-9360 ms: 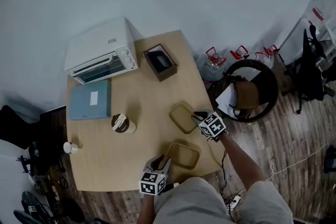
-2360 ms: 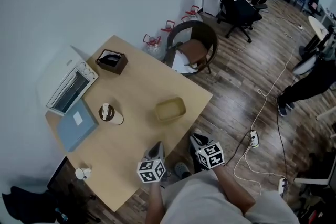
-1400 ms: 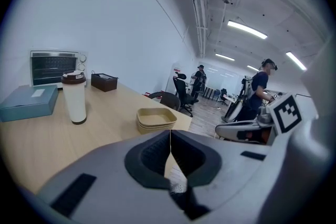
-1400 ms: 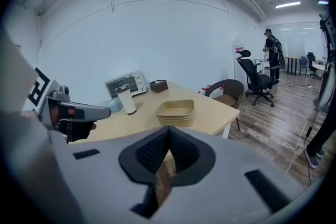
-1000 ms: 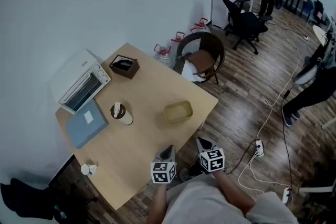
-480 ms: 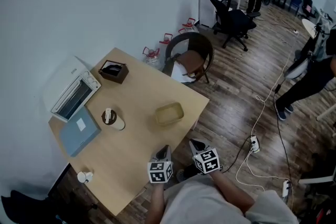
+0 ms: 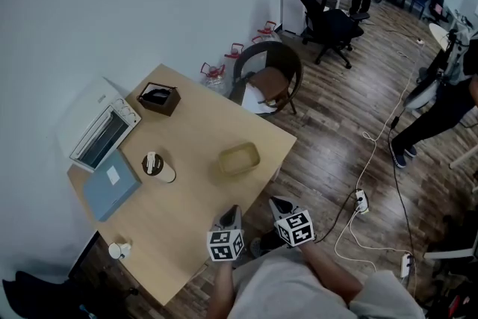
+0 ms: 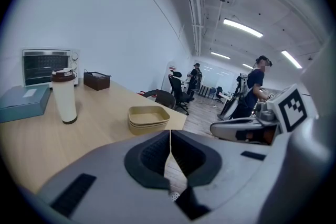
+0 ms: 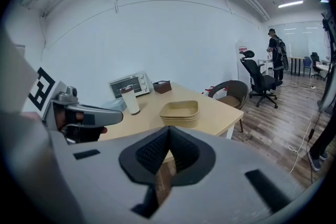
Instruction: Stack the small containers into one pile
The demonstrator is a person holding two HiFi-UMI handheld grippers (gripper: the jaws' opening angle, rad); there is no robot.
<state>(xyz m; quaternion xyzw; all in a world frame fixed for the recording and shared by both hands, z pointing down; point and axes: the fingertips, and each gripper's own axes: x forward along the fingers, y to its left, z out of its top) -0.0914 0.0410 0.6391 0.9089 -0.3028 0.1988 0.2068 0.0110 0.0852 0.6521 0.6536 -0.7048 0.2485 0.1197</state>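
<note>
The tan containers (image 7: 239,158) sit nested in one pile near the table's right edge; they also show in the left gripper view (image 8: 148,118) and the right gripper view (image 9: 179,111). My left gripper (image 7: 233,211) hovers over the table's near corner, shut and empty (image 8: 169,136). My right gripper (image 7: 276,202) hangs beside it, just off the table's edge and above the floor, also shut on nothing (image 9: 169,135). Both point towards the pile from a distance.
On the wooden table (image 7: 194,213) stand a white toaster oven (image 7: 104,132), a blue box (image 7: 110,184), a tumbler (image 7: 157,166), a brown box (image 7: 157,98) and a small cup (image 7: 117,249). A wicker chair (image 7: 267,75) stands beyond; cables (image 7: 358,202) lie on the floor.
Earlier two containers lay apart, one at each gripper; now they are one pile, and both grippers have drawn back to the table's near corner. Over the last second only the view shifted.
</note>
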